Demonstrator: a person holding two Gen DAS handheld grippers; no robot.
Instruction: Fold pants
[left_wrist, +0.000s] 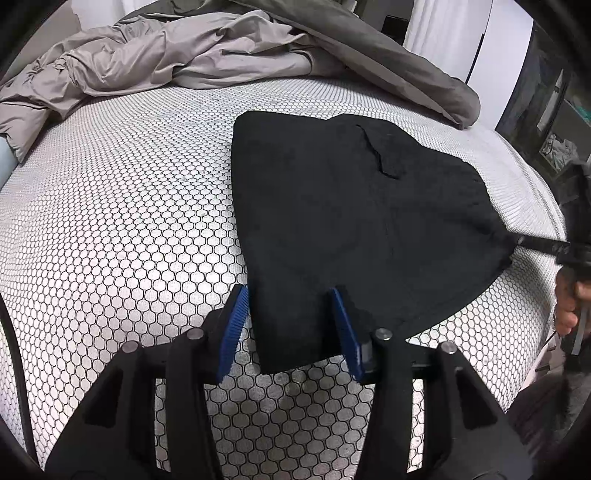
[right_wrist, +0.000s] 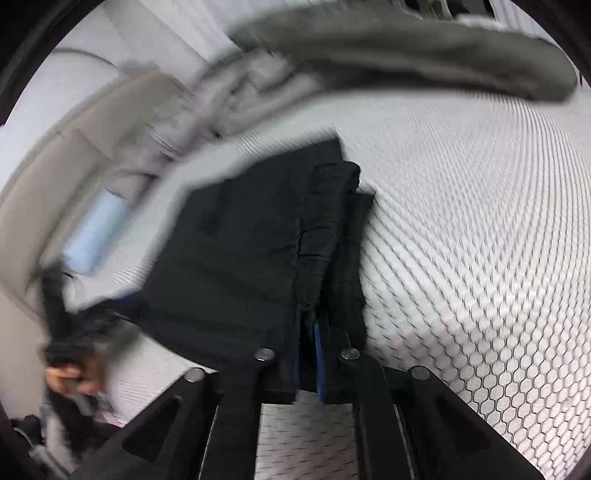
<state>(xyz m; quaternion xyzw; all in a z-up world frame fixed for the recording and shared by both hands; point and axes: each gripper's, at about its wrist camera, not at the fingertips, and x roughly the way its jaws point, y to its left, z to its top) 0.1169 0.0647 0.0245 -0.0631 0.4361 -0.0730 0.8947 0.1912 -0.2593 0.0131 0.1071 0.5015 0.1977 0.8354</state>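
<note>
Black folded pants (left_wrist: 354, 221) lying flat on a white mattress cover with a black honeycomb print (left_wrist: 122, 206), toward the right half of the bed in the left wrist view, near hem pointing at the camera. Far edge of the garment straight and clean; right edge curving down to a corner stretched out toward the right gripper (left_wrist: 532, 242), seen there only as a dark bar at the frame border with a hand (left_wrist: 569, 302) beneath it. Left gripper (left_wrist: 291, 325) parted about halfway, blue ribbed pads (left_wrist: 232, 332) standing either side of the near corner of the cloth, left pad clear of the fabric edge, right pad resting on top of it; no squeeze on the cloth visible. Right gripper (right_wrist: 308, 354) closed tight in its own view, blue pads nearly meeting with a bunched ridge of black fabric (right_wrist: 325, 236) running up from between them; picture heavily smeared, so exact layers hard to tell. Wide bare stretch of mattress left of the pants and in front of the left tool, and more open cover on the right side in the right wrist view. Crumpled beige-grey duvet (left_wrist: 147, 55) heaped along the far left of the bed, well apart from the pants. Darker grey-brown blanket roll (left_wrist: 406, 66) lying across the far right, its end near the pants' far corner but not touching. Bed edge falling away close behind the stretched right corner, with dark shelving (left_wrist: 546, 122) beyond.
</note>
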